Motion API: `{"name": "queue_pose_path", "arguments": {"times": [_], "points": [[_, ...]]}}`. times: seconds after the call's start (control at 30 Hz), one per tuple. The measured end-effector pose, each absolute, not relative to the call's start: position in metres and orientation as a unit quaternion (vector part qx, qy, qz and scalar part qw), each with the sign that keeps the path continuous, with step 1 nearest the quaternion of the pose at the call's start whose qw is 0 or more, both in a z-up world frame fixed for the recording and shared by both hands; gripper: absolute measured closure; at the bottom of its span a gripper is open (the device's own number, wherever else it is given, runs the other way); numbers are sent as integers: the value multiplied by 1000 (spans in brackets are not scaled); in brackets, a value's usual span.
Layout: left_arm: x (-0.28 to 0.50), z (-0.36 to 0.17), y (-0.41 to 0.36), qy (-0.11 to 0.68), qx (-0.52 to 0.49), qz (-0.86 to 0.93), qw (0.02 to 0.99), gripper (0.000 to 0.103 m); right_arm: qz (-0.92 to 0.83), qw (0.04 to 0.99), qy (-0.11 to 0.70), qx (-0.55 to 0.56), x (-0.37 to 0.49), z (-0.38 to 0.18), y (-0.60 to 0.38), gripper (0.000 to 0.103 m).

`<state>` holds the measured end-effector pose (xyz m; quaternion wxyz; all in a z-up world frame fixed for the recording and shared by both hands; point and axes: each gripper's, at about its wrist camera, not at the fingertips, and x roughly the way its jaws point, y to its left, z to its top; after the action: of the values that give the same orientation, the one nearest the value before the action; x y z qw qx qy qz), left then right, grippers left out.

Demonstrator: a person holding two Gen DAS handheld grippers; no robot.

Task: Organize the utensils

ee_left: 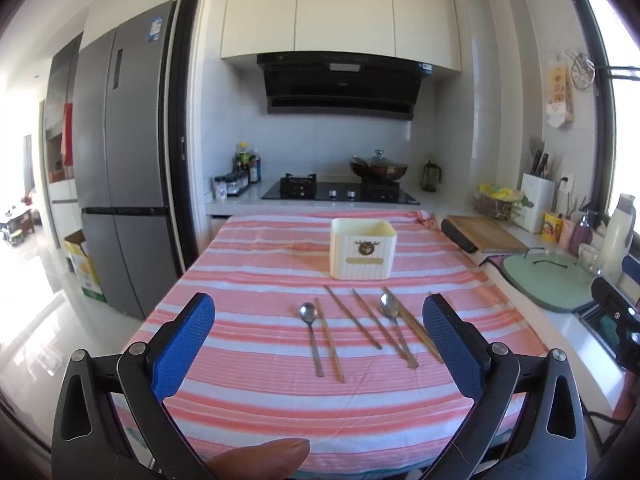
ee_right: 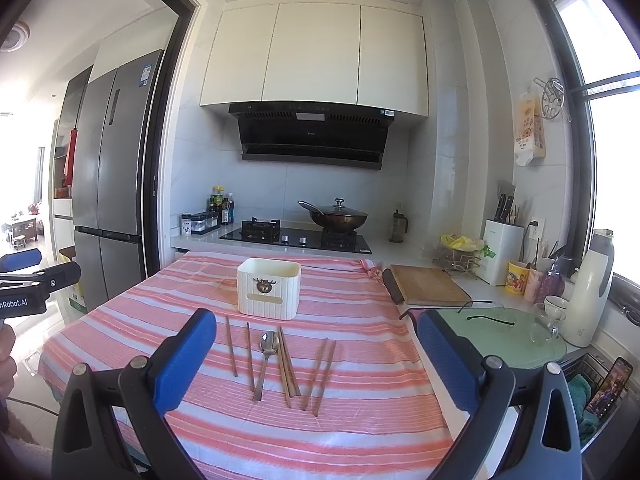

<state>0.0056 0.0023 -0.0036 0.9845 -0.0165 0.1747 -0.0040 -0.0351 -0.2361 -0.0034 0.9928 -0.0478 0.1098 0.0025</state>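
Note:
A cream utensil holder (ee_left: 363, 249) stands upright on the pink striped tablecloth (ee_left: 248, 380); it also shows in the right wrist view (ee_right: 269, 288). In front of it lie two metal spoons (ee_left: 309, 316) (ee_left: 389, 307) and several wooden chopsticks (ee_left: 352, 316). The right wrist view shows one spoon (ee_right: 269, 344) among several chopsticks (ee_right: 320, 372). My left gripper (ee_left: 319, 320) is open and empty above the near table edge. My right gripper (ee_right: 316, 340) is open and empty, also short of the utensils.
A stove with a lidded wok (ee_left: 378, 170) is behind the table. A wooden cutting board (ee_right: 428, 284), a green glass lid (ee_right: 500, 332), cups and a white thermos (ee_right: 590, 288) crowd the counter at right. A grey fridge (ee_left: 120, 160) stands left.

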Motion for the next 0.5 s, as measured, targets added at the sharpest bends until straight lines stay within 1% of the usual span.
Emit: {"name": "queue_pose_path", "arguments": {"times": [0.5], "points": [[7, -5, 3, 178, -18, -4, 984, 0, 4, 993, 111, -48, -34, -3, -238, 0]]}}
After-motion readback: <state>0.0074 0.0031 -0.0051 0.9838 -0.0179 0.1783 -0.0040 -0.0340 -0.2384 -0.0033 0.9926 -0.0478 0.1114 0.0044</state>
